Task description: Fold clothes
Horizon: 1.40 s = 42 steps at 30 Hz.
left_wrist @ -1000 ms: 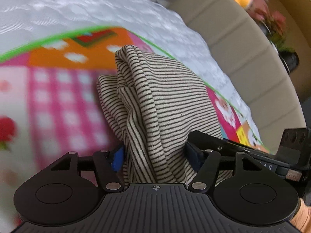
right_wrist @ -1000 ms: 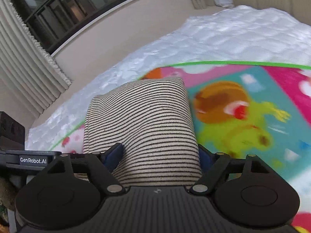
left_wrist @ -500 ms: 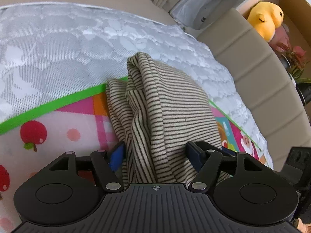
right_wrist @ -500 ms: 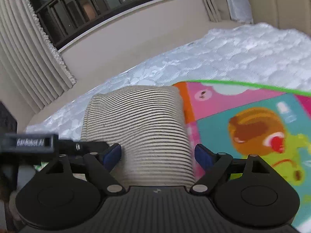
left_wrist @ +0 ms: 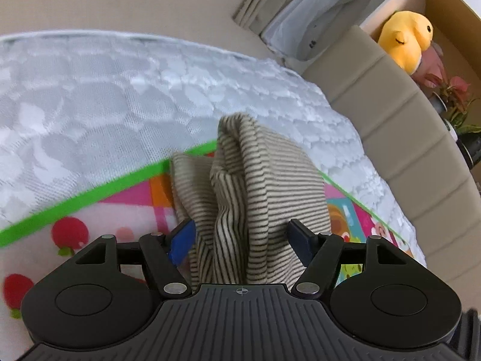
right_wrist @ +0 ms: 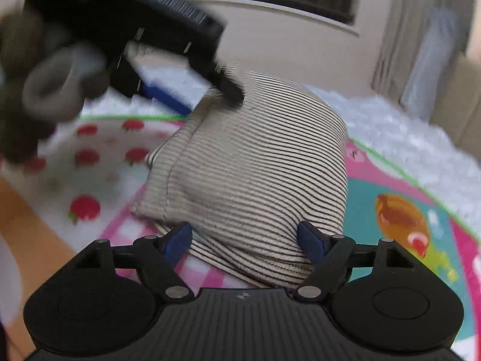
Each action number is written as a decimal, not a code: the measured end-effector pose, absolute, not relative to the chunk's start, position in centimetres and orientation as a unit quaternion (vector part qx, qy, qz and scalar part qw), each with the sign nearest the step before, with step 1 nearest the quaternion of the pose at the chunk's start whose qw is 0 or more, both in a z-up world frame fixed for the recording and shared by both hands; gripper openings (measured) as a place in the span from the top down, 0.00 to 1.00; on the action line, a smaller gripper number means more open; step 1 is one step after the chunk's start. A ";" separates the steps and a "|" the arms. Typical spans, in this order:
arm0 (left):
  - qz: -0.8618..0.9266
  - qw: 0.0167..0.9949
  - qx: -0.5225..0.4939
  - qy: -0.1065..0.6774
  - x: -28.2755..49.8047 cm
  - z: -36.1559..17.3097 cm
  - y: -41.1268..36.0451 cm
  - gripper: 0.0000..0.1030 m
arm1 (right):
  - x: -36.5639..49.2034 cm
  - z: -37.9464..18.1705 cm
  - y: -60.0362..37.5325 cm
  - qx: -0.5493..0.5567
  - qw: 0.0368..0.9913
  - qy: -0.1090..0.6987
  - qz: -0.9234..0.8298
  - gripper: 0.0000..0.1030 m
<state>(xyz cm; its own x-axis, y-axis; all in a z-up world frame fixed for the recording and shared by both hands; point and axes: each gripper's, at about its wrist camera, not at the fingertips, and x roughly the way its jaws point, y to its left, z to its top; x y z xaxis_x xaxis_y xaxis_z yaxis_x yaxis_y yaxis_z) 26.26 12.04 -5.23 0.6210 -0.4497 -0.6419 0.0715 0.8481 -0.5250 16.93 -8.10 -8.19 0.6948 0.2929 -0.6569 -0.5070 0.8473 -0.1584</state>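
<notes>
A folded beige garment with thin dark stripes point(left_wrist: 264, 192) hangs bunched between the blue pads of my left gripper point(left_wrist: 240, 237), which is shut on it. In the right wrist view the same garment point(right_wrist: 258, 168) bulges as a thick roll between the pads of my right gripper point(right_wrist: 245, 239), whose jaws are closing on it. My left gripper point(right_wrist: 201, 96) shows blurred at the upper left of that view, gripping the garment's far end. Beneath lies a colourful play mat point(left_wrist: 90, 210) with a green border, near its corner.
The mat point(right_wrist: 405, 210) lies on a white quilted mattress point(left_wrist: 120, 90). A beige padded headboard point(left_wrist: 405, 138) runs along the right. Behind it a cardboard box holds a yellow plush toy point(left_wrist: 405, 39), with a potted plant point(left_wrist: 454, 96) beside. A window and curtains point(right_wrist: 427, 45) stand beyond.
The garment has been carried from the middle of the mat toward its green-edged corner by the mattress. The right view has rolled, and the left gripper now shows at its upper left.
</notes>
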 end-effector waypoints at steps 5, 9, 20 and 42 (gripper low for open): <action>-0.187 0.909 -0.215 0.305 25.7 -2.0 11.3 0.32 | 17.9 -7.0 -8.8 -0.139 0.899 0.338 0.242 0.22; -0.231 0.894 -0.218 0.317 27.2 -3.4 10.0 0.34 | 19.9 -2.5 -12.2 -0.040 0.904 0.329 0.269 0.23; -0.214 0.875 -0.199 0.387 28.6 -6.6 10.7 0.46 | 32.9 -3.8 -13.5 0.090 0.914 0.360 0.166 0.44; -0.226 0.858 -0.235 0.397 29.1 -7.7 11.8 0.49 | 25.0 -2.8 -11.3 -0.030 0.923 0.320 0.209 0.34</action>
<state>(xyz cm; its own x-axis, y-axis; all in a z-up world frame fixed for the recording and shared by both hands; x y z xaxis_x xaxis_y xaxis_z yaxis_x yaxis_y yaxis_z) 29.07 11.83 -7.74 0.5829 -0.5748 -0.5743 0.2019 0.7871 -0.5828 24.95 -11.25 -2.85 0.7071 0.3674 -0.6042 -0.4059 0.9105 0.0786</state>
